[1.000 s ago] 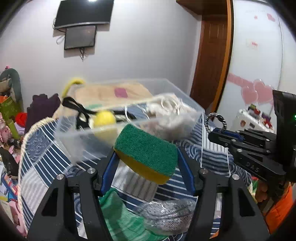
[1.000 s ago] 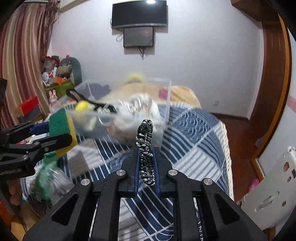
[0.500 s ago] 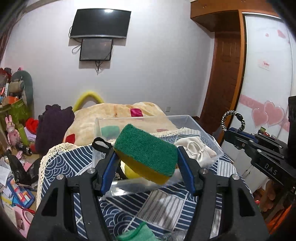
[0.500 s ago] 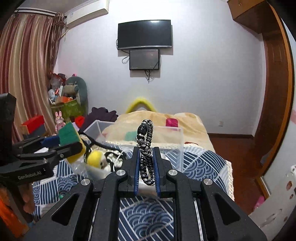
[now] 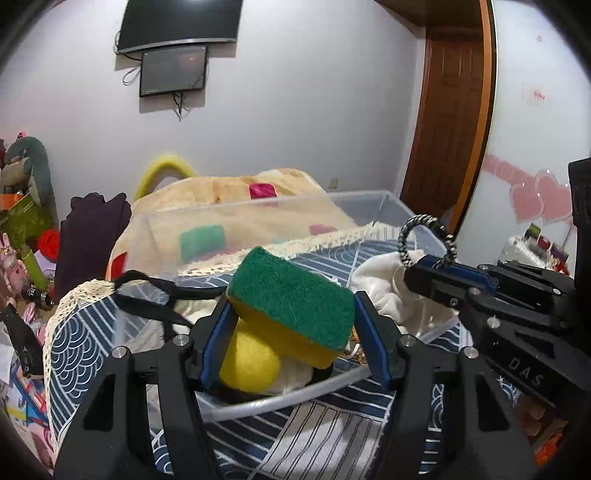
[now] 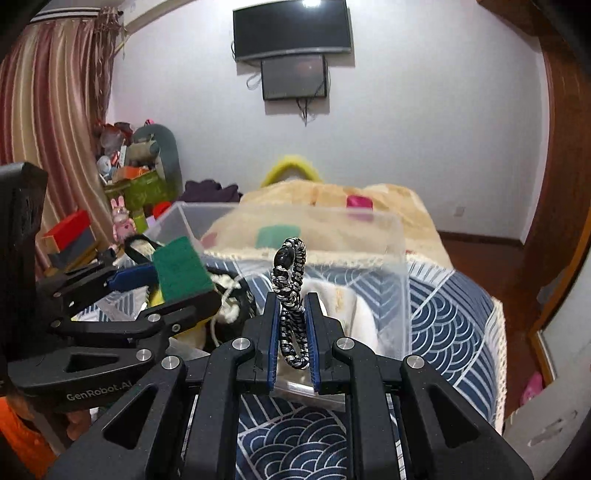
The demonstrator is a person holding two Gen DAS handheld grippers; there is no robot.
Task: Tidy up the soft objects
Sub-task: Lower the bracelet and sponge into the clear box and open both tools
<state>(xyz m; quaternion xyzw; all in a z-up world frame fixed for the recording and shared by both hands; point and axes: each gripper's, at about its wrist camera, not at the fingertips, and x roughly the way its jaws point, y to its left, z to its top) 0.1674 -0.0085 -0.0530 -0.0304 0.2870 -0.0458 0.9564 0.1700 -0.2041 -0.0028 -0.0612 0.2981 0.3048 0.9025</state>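
While my left gripper (image 5: 291, 314) clamps a sponge (image 5: 291, 295) above the clear bin (image 5: 280, 395), my right gripper (image 6: 291, 321) pinches a braided bracelet (image 6: 290, 295) over that bin's near rim; beyond it, a yellow ball (image 5: 249, 363) and white cloth (image 5: 384, 284) lie inside.

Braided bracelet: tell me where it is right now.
The braided bracelet stands upright, clamped in the right gripper, held over the near right part of the clear plastic bin, right of the sponge.

Even, soft indoor light fills both views; a ceiling lamp glares on the wall-mounted television (image 6: 291, 31). Fisheye bending and dark vignetting mark the edges.
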